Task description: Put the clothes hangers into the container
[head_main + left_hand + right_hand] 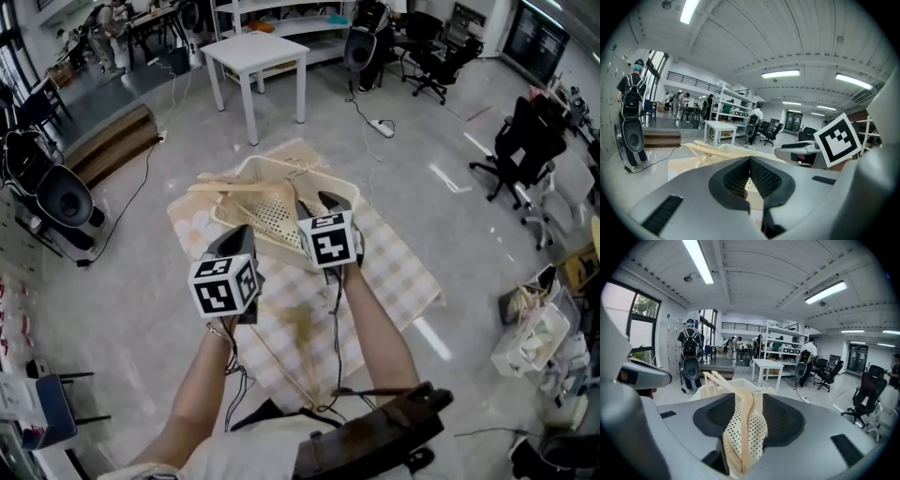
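Several wooden hangers (246, 187) lie across the top of the cream basket (272, 225), poking past its rim, so they seem delivered but not yet settled inside. Just above the basket, the right gripper (749, 397) has its jaws wide, a hanger in the gap but unpressed. The left gripper (750, 161) has its jaws together and empty. Under the basket is a checked cloth (398, 272) on a grey floor. A white table (255, 47) stands beyond the basket.

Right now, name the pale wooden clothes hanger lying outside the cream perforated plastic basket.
The wooden hanger lying flat on the checked cloth; the others rest in the basket.
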Demonstrator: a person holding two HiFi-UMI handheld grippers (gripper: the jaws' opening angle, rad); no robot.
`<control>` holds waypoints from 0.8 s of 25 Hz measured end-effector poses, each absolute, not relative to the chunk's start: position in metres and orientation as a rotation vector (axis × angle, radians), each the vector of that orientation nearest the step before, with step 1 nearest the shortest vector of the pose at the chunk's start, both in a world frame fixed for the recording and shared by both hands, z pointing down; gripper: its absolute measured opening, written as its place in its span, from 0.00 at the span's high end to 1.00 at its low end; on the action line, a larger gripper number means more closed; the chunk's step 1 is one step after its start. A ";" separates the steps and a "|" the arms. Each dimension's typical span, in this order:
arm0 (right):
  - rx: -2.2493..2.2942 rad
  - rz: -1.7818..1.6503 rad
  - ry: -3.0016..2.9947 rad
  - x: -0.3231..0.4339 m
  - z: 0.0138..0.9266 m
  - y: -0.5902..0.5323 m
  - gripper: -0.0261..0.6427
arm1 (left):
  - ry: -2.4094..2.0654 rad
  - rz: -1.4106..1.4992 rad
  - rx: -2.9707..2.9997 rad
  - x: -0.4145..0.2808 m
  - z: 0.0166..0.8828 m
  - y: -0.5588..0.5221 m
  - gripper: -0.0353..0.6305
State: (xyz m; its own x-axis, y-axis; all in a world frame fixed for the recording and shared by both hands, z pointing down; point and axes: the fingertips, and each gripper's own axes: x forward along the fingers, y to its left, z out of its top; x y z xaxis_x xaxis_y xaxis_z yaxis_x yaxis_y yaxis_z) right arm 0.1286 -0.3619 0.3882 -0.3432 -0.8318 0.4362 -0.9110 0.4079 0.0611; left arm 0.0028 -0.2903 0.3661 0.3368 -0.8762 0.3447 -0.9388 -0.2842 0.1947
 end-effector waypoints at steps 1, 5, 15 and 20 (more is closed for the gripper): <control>1.494 0.280 -2.273 0.130 0.388 -0.351 0.68 | -1.614 0.234 2.247 0.005 0.363 -0.284 0.94; 1.501 0.284 -2.276 0.139 0.387 -0.310 0.72 | -1.629 0.210 2.270 0.020 0.349 -0.262 0.94; 1.578 0.381 -2.288 0.168 0.413 -0.217 0.88 | -1.630 0.245 2.303 0.058 0.356 -0.204 0.94; 1.608 0.451 -2.285 0.179 0.432 -0.195 0.92 | -1.616 0.282 2.304 0.065 0.383 -0.184 0.94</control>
